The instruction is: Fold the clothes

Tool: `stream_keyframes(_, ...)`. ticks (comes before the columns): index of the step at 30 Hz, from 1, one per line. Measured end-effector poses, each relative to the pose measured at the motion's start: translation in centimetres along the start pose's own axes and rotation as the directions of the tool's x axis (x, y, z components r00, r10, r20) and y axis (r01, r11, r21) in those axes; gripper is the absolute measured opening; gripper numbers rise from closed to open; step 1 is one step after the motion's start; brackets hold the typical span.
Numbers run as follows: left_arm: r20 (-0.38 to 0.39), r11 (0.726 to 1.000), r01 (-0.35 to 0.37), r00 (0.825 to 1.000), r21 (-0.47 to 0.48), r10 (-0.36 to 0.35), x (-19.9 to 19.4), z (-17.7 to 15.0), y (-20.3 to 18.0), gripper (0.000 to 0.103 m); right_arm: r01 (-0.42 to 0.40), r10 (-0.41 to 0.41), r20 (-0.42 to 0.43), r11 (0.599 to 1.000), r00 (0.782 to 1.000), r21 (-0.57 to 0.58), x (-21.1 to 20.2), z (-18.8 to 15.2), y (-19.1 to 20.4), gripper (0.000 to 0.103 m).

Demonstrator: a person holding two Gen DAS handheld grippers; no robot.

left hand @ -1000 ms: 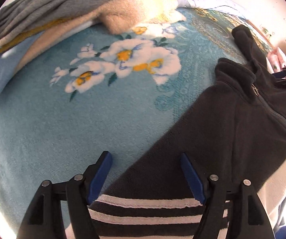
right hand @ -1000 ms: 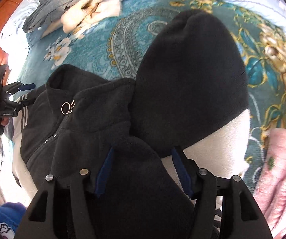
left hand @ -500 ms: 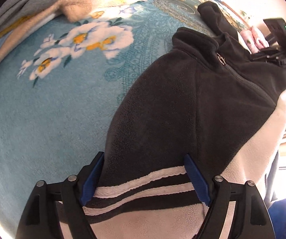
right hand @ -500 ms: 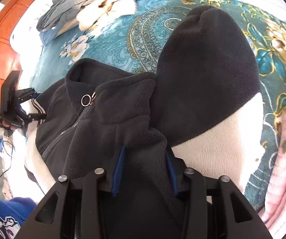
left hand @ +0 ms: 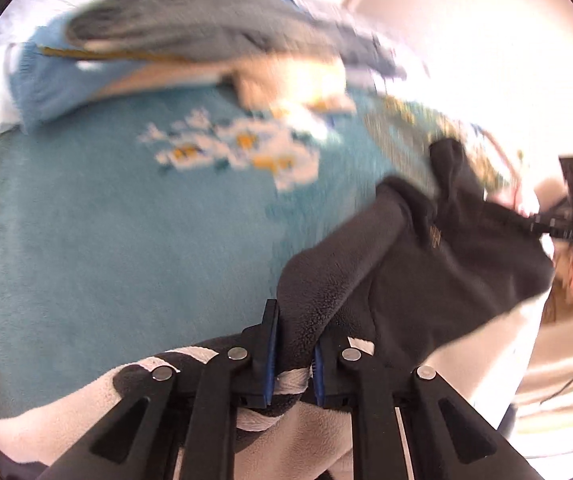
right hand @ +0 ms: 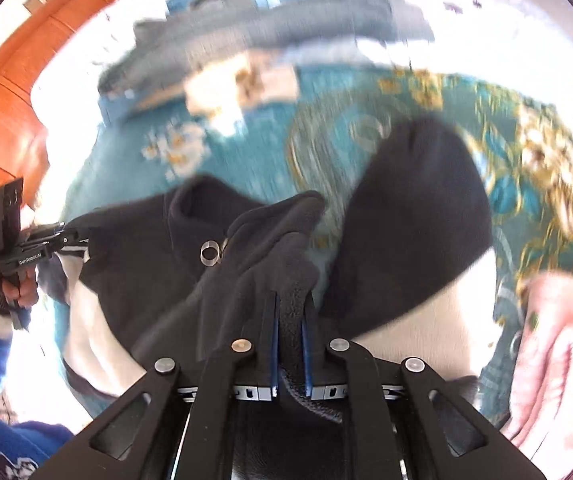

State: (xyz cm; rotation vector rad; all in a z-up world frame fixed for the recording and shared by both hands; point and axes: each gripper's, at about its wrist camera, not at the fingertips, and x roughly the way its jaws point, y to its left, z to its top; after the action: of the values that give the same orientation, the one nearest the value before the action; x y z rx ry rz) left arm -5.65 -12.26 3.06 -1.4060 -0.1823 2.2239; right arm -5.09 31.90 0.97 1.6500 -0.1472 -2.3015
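Note:
A black and cream fleece jacket (left hand: 426,280) hangs stretched between my two grippers above the teal blanket (left hand: 106,240). My left gripper (left hand: 292,312) has its jaws closing on the striped hem edge, with the pads pressed on the fleece. In the right wrist view my right gripper (right hand: 289,300) is shut on a fold of the black fleece (right hand: 146,260) near the collar. The zip ring (right hand: 210,252) dangles below the collar. One black sleeve (right hand: 414,220) lies on the blanket. Each gripper shows in the other's view: right gripper (left hand: 534,224), left gripper (right hand: 58,236).
A heap of grey, blue and tan clothes (left hand: 206,28) sits at the far side of the flowered blanket (right hand: 366,140). Pink fabric (right hand: 558,340) lies at the right. Orange wooden furniture (right hand: 2,100) stands at the left.
Both grippers went from standing wide over the jacket to pinched on its fleece. Both have risen, lifting the jacket's near edge off the blanket.

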Motion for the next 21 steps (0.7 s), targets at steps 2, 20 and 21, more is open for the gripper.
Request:
stream_keyframes(2, 0.087, 1.0, -0.015, 0.996, -0.016, 0.016, -2.1, 0.9, -0.1, 0.015, -0.007, 0.007, 0.058, 1.0, 0.998, -0.008, -1.1, 1.5, 0.6, 0.009)
stream_keyframes(20, 0.153, 0.913, -0.36, 0.908, -0.191, 0.39, 5.3, 11.4, 7.0, 0.015, 0.01, -0.049, 0.262, 0.989, 0.964, 0.147, 6.2, 13.4, 2.1, 0.009)
stream_keyframes(21, 0.138, 0.912, -0.353, 0.912, -0.21, 0.385, 5.8, 11.4, 7.4, 0.015, 0.013, -0.051, 0.25, 0.988, 0.967, 0.151, 6.9, 13.4, 2.1, 0.009)
